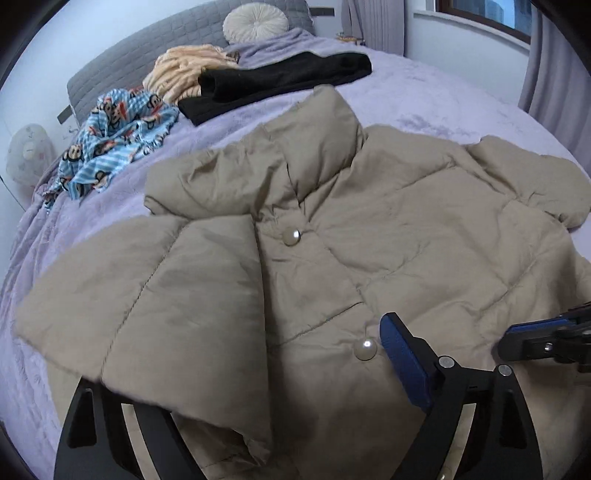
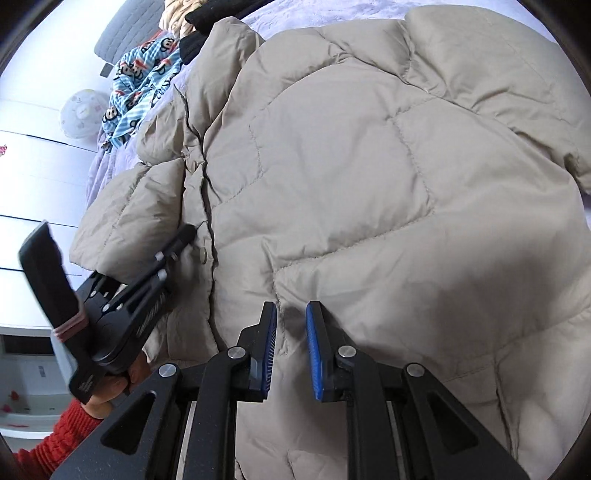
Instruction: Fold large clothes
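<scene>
A beige puffer jacket (image 1: 369,236) lies front-up on the lilac bed, collar toward the headboard, with its left sleeve folded over the front. It fills the right wrist view (image 2: 351,184). My left gripper (image 1: 258,387) is open, its left finger hidden under the folded sleeve, its blue-padded right finger (image 1: 402,358) beside a pearl button (image 1: 365,349). My right gripper (image 2: 291,332) has its jaws slightly apart with a fold of jacket fabric between the blue pads. Its tips show in the left wrist view (image 1: 532,336). The left gripper shows in the right wrist view (image 2: 147,291).
A black garment (image 1: 273,83), a cream garment (image 1: 184,72) and a blue cartoon-print cloth (image 1: 114,136) lie near the grey headboard (image 1: 147,55). A round cushion (image 1: 255,22) leans there. A small white fan (image 1: 27,153) stands left of the bed. Curtains (image 1: 554,85) hang on the right.
</scene>
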Available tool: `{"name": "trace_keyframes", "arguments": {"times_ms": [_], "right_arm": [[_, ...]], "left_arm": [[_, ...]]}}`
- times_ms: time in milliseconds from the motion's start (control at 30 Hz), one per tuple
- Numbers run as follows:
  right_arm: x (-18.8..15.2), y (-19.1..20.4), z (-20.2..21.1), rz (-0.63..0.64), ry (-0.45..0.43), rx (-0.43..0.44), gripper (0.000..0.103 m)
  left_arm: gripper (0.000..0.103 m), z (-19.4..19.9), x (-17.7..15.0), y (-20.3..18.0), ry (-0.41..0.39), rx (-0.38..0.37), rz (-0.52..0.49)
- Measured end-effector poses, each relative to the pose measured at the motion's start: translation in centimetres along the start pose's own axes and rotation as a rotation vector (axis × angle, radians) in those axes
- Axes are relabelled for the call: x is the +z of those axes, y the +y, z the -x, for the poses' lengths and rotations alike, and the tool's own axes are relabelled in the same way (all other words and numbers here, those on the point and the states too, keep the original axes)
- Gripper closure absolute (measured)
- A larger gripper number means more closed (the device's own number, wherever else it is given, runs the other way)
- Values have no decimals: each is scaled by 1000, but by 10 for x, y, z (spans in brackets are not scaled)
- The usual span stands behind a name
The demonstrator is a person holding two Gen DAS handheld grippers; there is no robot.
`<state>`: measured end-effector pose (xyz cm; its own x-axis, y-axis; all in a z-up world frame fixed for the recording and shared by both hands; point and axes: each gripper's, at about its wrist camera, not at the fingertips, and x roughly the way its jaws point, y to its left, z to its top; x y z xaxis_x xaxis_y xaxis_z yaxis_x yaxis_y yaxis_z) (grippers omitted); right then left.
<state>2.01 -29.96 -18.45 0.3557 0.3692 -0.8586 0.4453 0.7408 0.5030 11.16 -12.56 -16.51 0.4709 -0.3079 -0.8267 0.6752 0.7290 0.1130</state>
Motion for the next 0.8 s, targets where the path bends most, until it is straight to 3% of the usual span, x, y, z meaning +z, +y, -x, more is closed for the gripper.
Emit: {"name": "trace_keyframes", "arguments": {"times_ms": [133, 167, 200, 267, 400, 467, 633, 667, 800], "right_arm": [[-1, 13, 7, 42, -13, -28, 84], [0, 19, 8, 58, -16, -40, 78], [0, 23, 11, 79, -21, -53, 70], [-1, 41, 19, 140, -51, -89, 22], [-8, 107, 23, 393, -121, -141, 20], [-17, 149, 12, 565, -144, -201, 20], [-40, 234, -43, 929, -191, -382, 20], [-42, 245, -53, 973, -197, -406, 20], [-30, 269, -86, 1041, -231, -481, 20]], "left_arm": [[12, 33, -5, 10, -5, -23, 17], [12, 44, -9, 18, -9, -31, 43], [12, 55, -14, 29, -16, -31, 75], [12, 68, -24, 59, -23, -13, 145], [12, 78, -51, 138, -7, 123, 361], [12, 70, -67, 178, 35, 151, 499], [13, 28, -98, 247, 102, -54, 801], [13, 16, -102, 256, 110, -117, 844], [13, -10, -105, 267, 119, -182, 920]]}}
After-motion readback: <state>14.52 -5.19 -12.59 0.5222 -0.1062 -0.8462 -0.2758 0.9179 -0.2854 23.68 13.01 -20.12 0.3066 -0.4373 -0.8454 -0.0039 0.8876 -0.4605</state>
